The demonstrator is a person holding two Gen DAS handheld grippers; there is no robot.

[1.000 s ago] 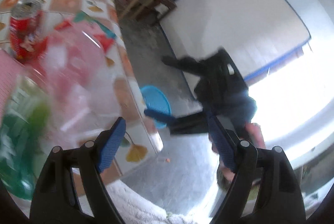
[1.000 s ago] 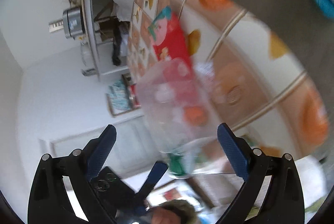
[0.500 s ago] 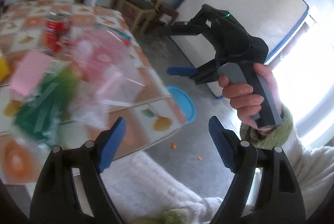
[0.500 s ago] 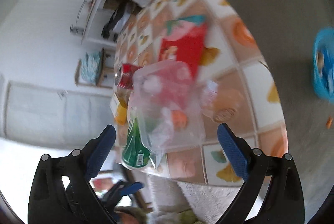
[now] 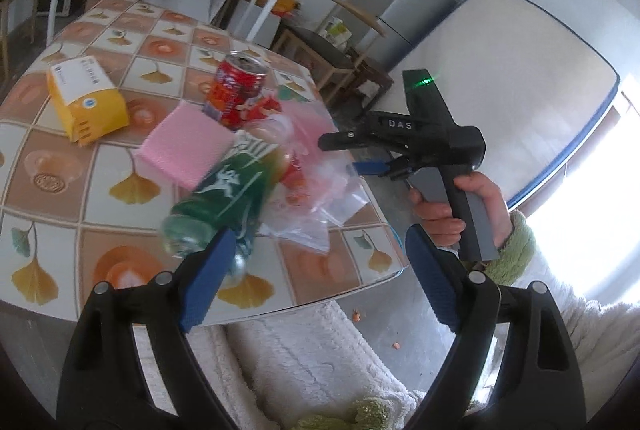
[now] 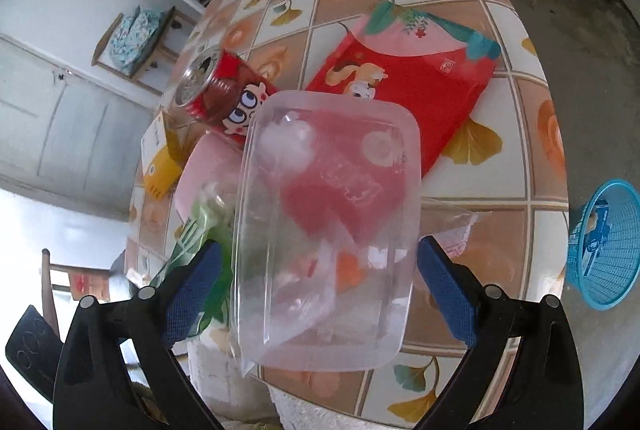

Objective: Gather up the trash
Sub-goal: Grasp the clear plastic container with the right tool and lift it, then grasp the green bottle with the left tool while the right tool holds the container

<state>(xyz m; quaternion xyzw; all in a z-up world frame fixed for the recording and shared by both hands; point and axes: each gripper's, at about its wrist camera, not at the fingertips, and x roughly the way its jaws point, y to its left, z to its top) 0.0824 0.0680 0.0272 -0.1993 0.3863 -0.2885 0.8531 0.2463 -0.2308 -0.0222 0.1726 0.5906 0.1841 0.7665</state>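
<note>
Two grippers hang over a table (image 5: 60,157) with a tile and leaf pattern, and lots of trash lies on it. The left gripper (image 5: 316,278) has its fingers spreading wider, with nothing pinched; the green bottle (image 5: 224,197) lies just past the left fingertip. The right gripper (image 6: 316,286) has its fingers spread wide too. A clear plastic box (image 6: 328,230) sits between them in the picture, but the pads do not press on it.

The trash sits in a heap near the table's edge: the green bottle on its side, a red can (image 5: 236,89) standing up, a pink pad (image 5: 184,149), a yellow box (image 5: 86,101), a flat red packet (image 6: 408,81) and a thin see-through bag (image 5: 316,205). A blue basket (image 6: 604,246) waits on the floor beside the table.

To grab well, I think one gripper should pick one thing, come down straight, and close on its middle. The clear box looks slippery and soft, so squeeze gently.

The bottle is blurry. I cannot tell what is inside the clear box, only red and white shapes. The basket is partly cut off.
</note>
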